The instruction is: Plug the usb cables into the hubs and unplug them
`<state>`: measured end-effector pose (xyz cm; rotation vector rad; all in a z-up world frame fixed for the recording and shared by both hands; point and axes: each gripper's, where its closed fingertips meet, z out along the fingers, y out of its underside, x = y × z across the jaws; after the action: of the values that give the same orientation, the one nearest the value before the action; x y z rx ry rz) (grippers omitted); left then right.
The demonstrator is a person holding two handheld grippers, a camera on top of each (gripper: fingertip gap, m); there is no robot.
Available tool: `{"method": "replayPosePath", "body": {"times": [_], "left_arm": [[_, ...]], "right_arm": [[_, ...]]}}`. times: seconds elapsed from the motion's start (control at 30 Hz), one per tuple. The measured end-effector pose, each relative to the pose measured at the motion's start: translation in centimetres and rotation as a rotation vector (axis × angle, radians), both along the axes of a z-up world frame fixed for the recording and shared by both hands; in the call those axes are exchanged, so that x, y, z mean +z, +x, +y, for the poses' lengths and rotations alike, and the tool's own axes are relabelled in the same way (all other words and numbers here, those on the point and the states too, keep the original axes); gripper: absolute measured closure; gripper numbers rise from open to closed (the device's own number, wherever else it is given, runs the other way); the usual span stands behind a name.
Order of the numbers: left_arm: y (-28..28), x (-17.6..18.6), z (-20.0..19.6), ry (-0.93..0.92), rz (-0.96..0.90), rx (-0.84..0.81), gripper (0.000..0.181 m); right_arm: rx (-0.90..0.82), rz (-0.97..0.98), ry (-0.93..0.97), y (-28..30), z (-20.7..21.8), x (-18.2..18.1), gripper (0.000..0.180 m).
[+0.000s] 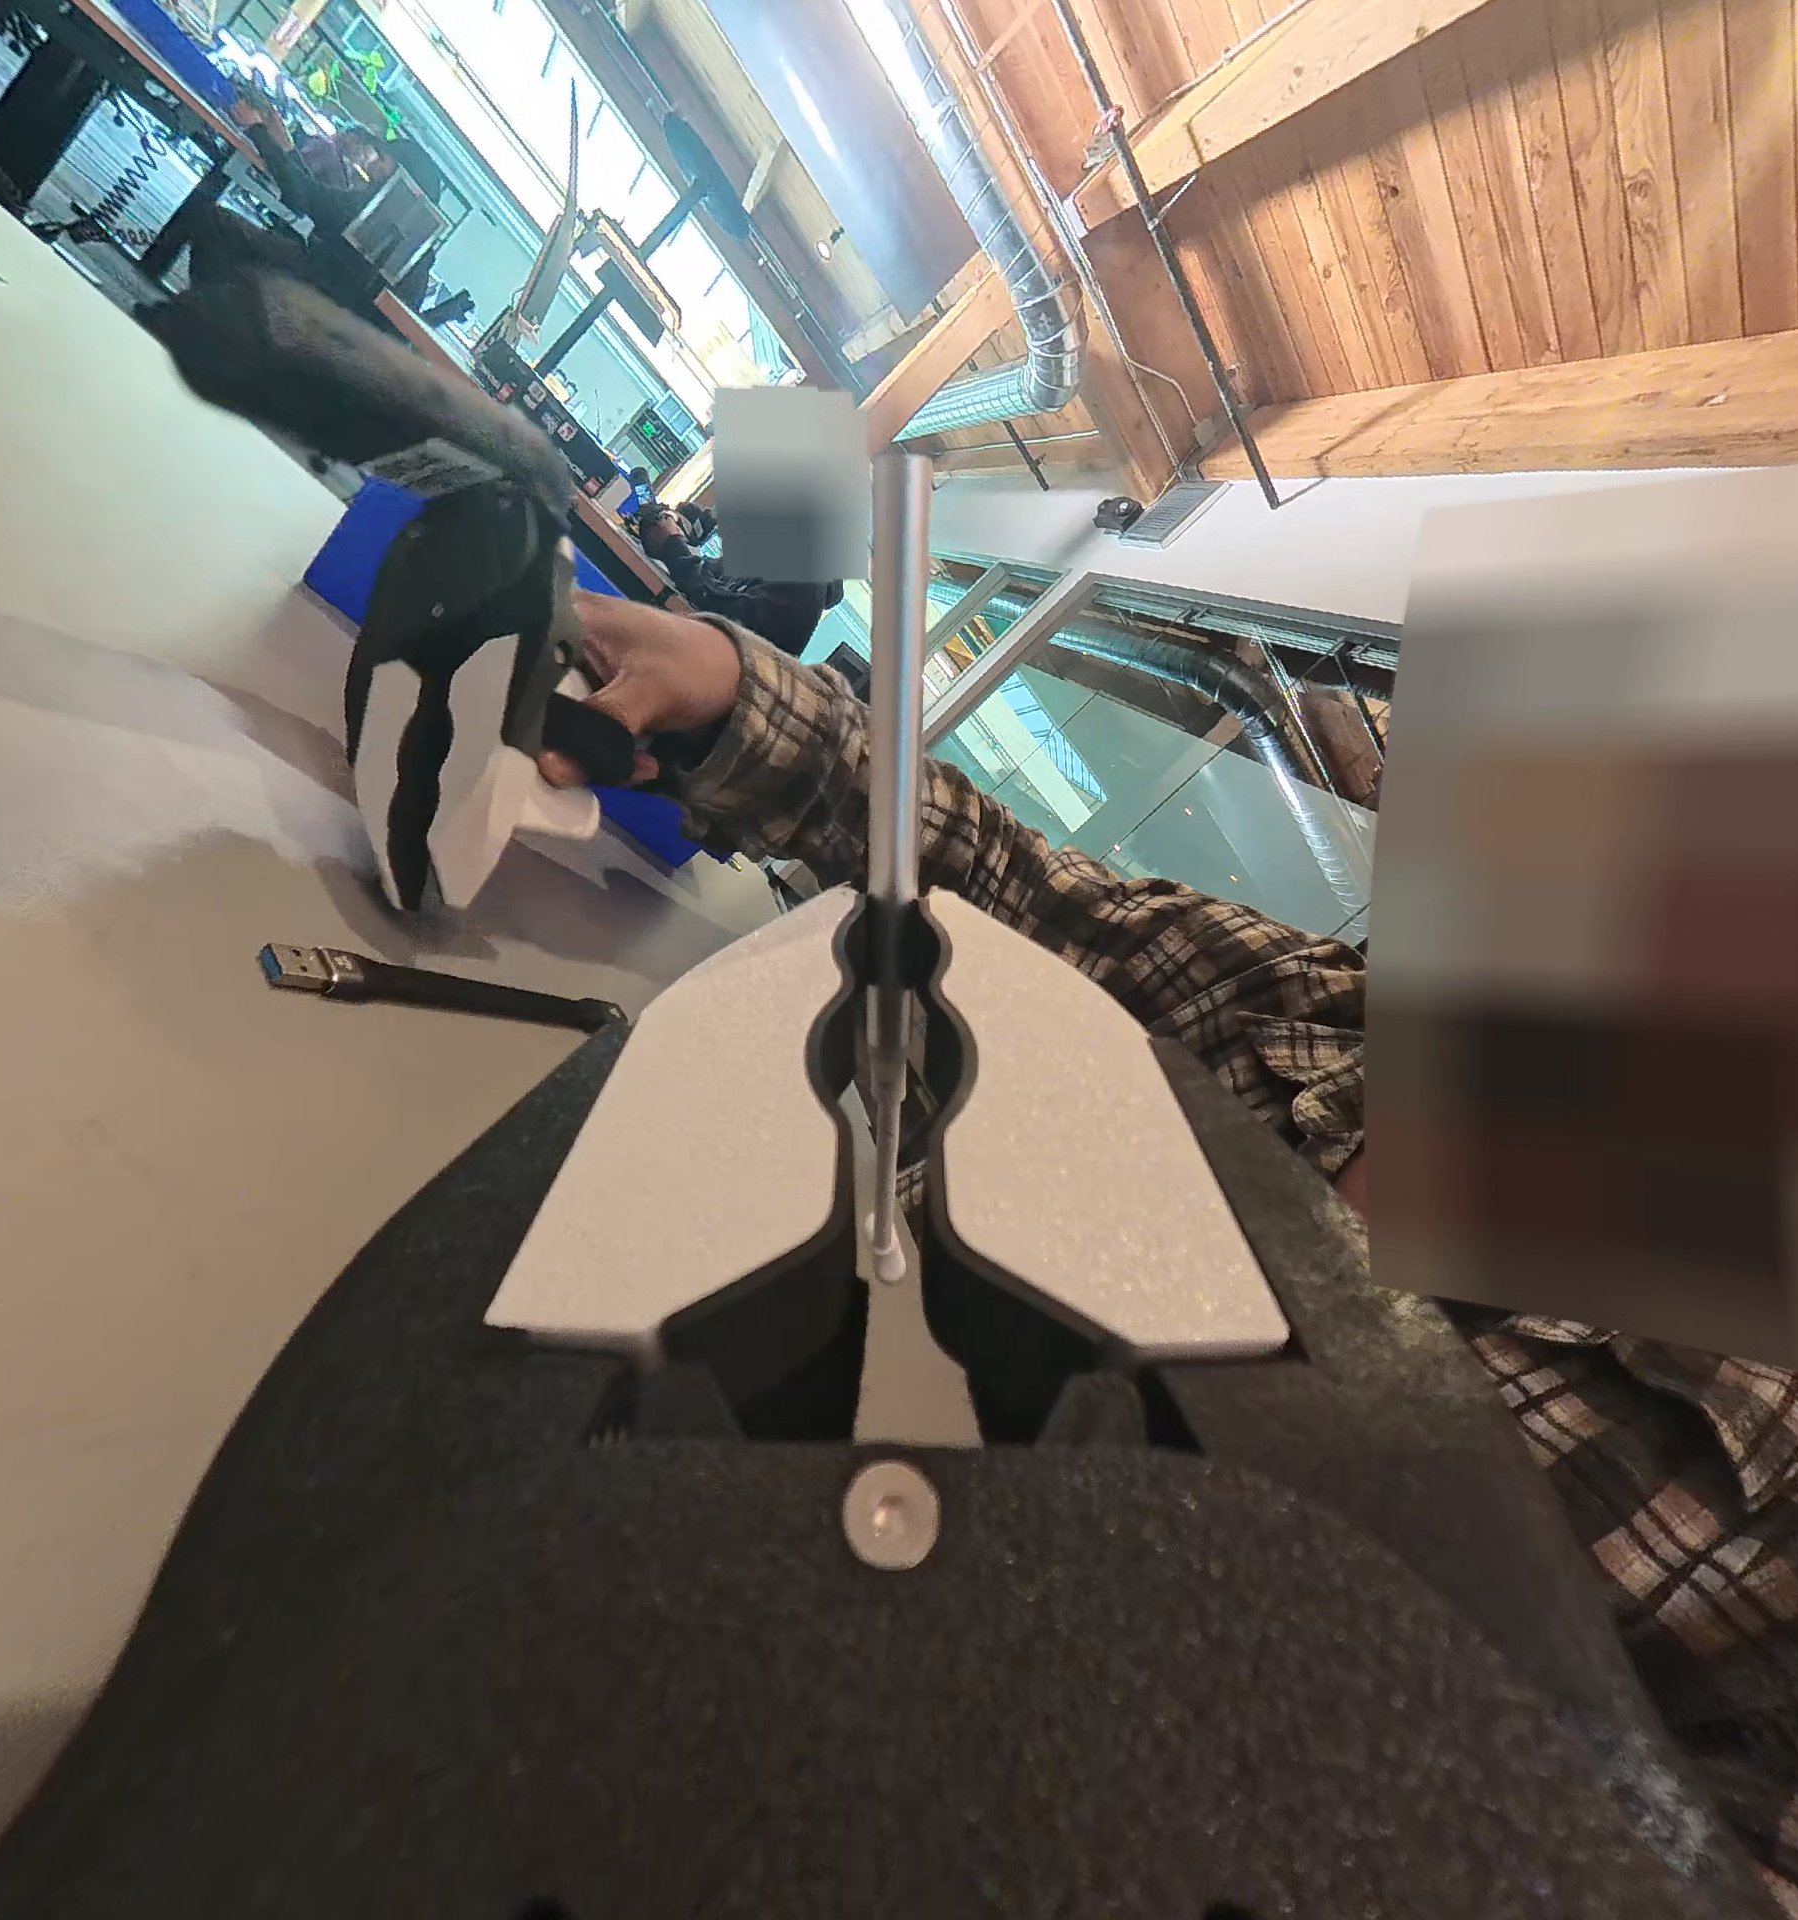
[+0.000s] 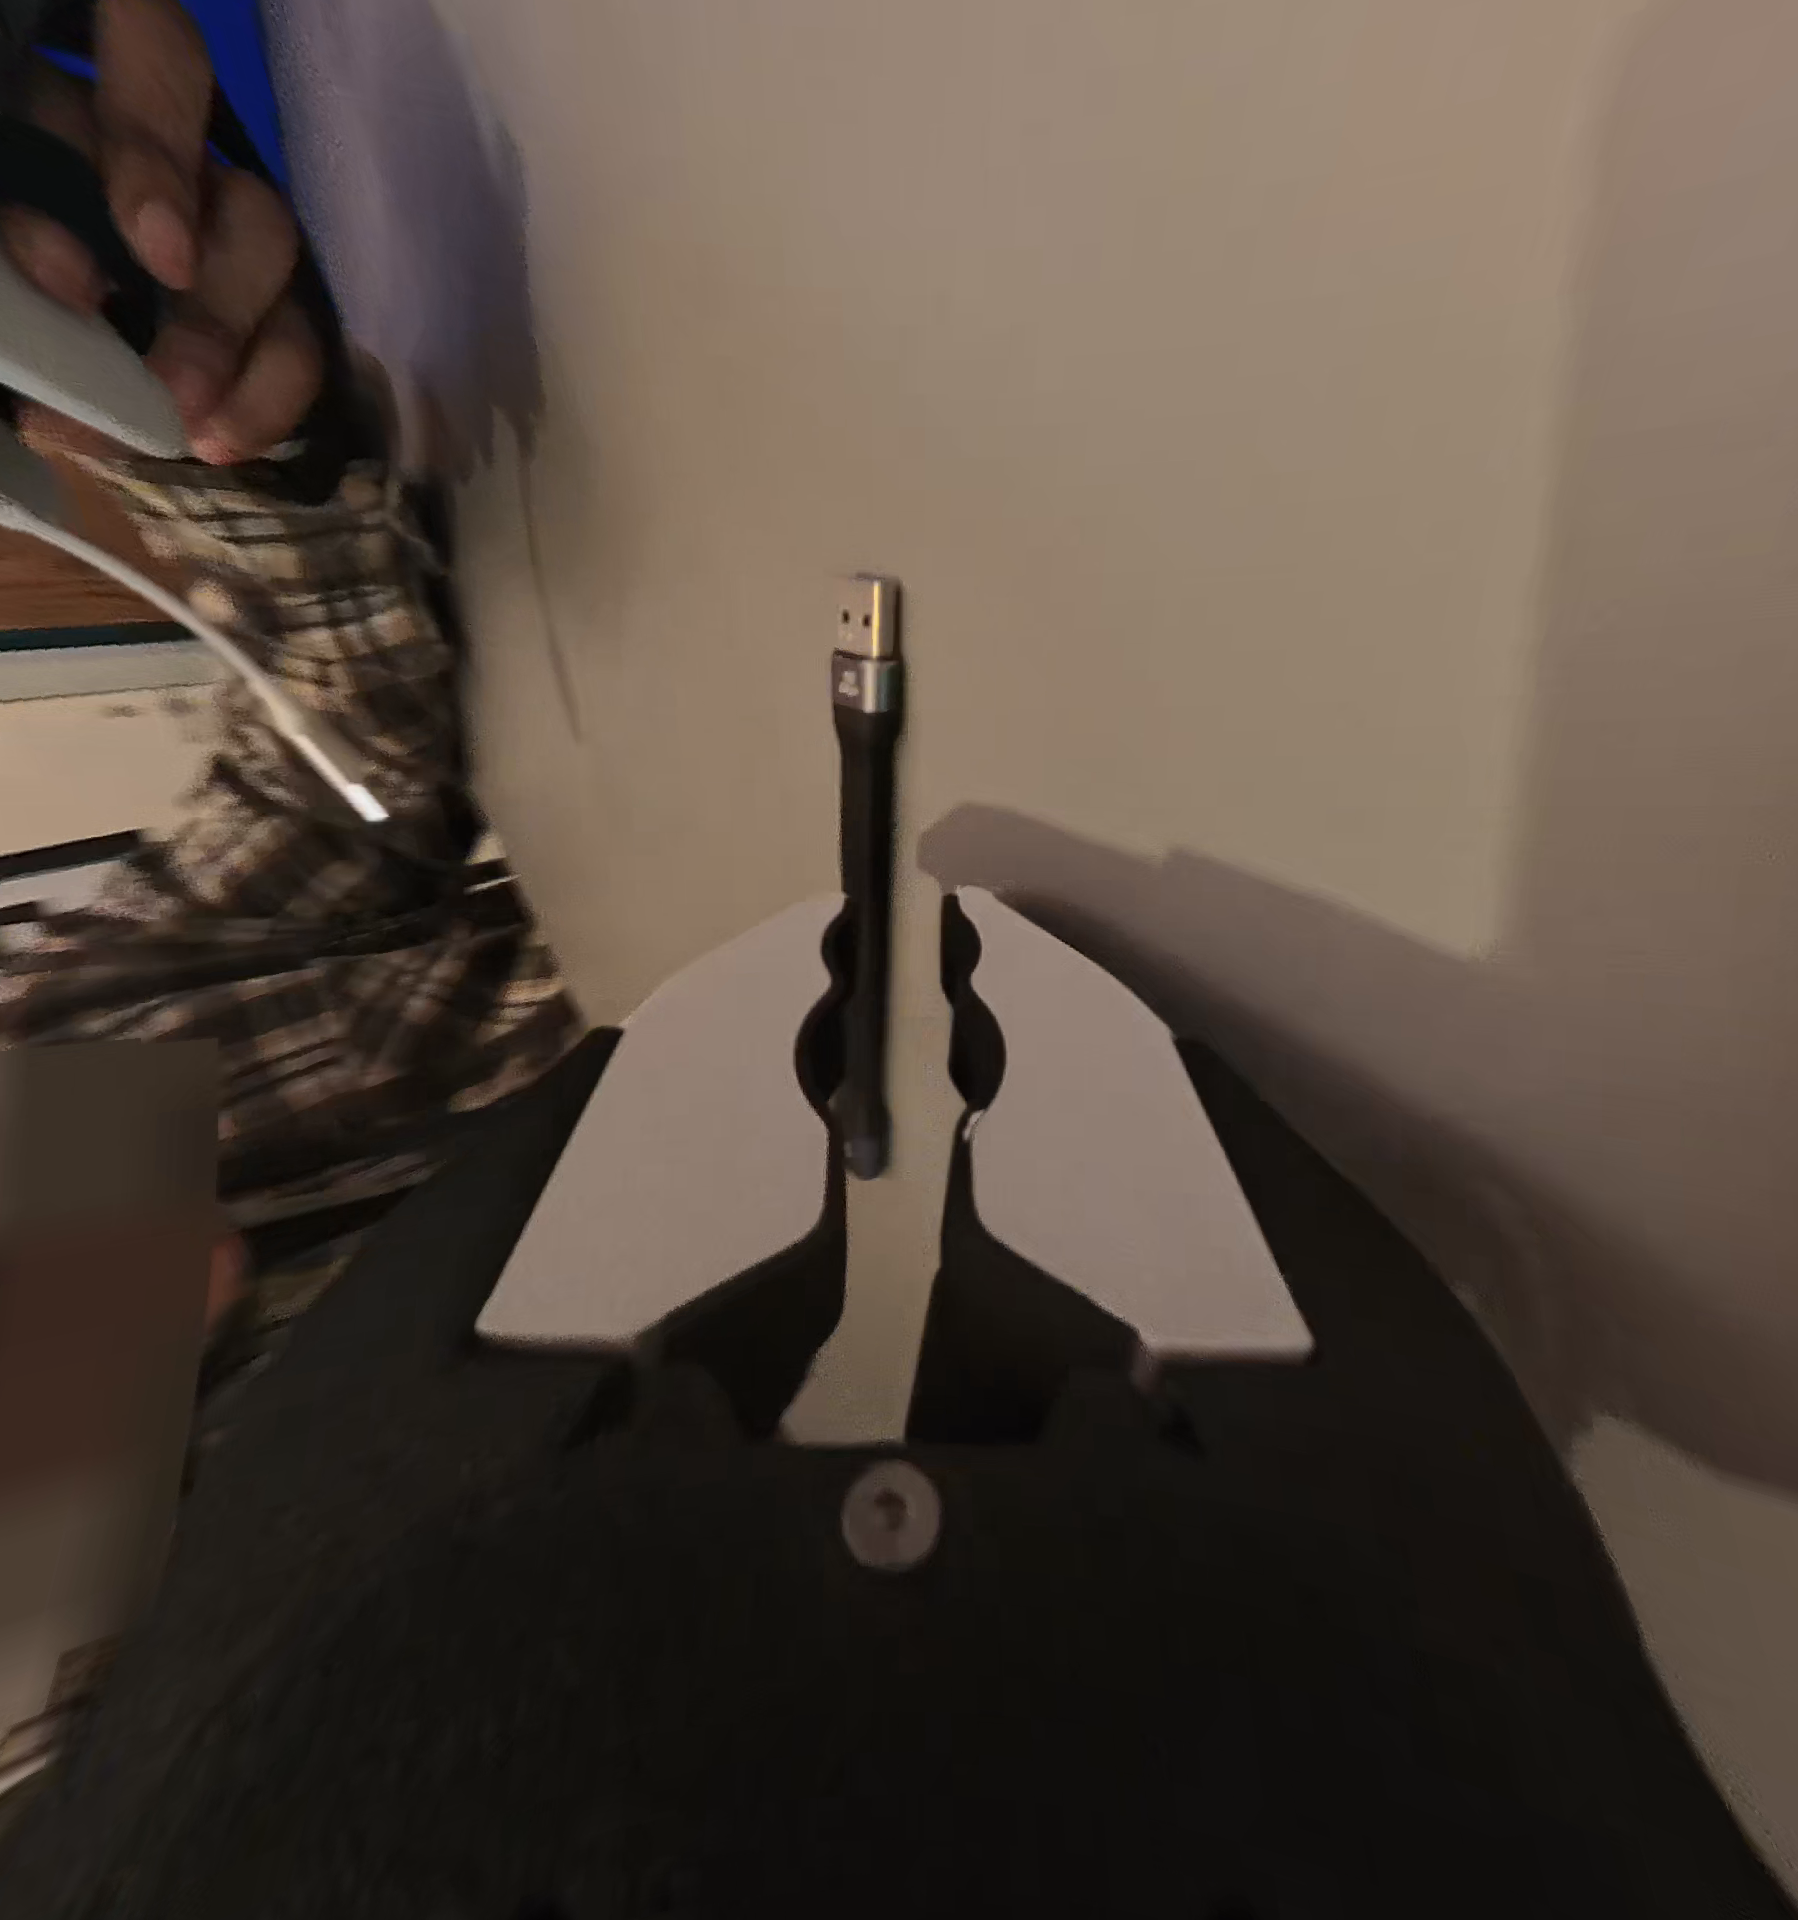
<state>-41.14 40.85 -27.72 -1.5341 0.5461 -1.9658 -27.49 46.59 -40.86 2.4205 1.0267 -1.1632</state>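
Left tongs [image 1: 890, 925] pinch slim, smooth aluminium hub [image 1: 897, 665].

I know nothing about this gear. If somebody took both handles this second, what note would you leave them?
Left gripper: shut on the slim silver metal USB hub, held up off the table, its white cord running back between the fingers.
Right gripper: open, its fingers either side of the short black USB cable, which lies loose on the pale grey table.
Done: the hub is in hand. The cable is not plugged in.
Left: close on the cable, push its metal plug into the hub, then pull it out again.
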Motion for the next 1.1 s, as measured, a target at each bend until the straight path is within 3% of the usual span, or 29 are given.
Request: {"method": "replayPosePath", "body": {"times": [0.1, 0.23, 0.4, 0.57, 0.63, 0.7, 0.9, 1.1], "left_arm": [[-0.2, 0.0, 0.2, 0.000, 0.004, 0.015, 0.174], [-0.6, 0.0, 0.6, -0.003, 0.002, 0.042, 0.174], [-0.8, 0.0, 0.7, -0.001, 0.013, 0.058, 0.174], [-0.9, -0.2, 1.0, -0.019, 0.023, 0.075, 0.174], [-1.0, -0.4, 1.2, -0.029, 0.034, 0.086, 0.174], [-1.1, -0.7, 1.3, -0.039, 0.051, 0.096, 0.174], [-0.8, -2.6, 1.8, -0.147, 0.134, 0.108, 0.174], [-0.7, -4.1, 1.9, -0.259, 0.167, 0.089, 0.174]], "right_arm": [[0.027, -0.067, 0.342, 0.7, 1.8, 0.7, 0.158], [0.102, -0.163, 0.688, 0.4, 0.5, 1.8, 0.155], [0.113, -0.267, 0.839, -0.5, -1.1, 0.4, 0.137], [0.096, -0.328, 0.834, -1.2, -1.0, -1.6, 0.139], [0.075, -0.294, 0.837, -1.8, -1.0, -1.6, 0.160], [0.096, -0.261, 0.876, -2.0, -0.8, -1.6, 0.169], [0.396, -0.189, 1.129, -1.5, 1.1, -1.0, 0.170], [0.534, -0.049, 1.305, -3.2, 0.7, 2.6, 0.171]]}}
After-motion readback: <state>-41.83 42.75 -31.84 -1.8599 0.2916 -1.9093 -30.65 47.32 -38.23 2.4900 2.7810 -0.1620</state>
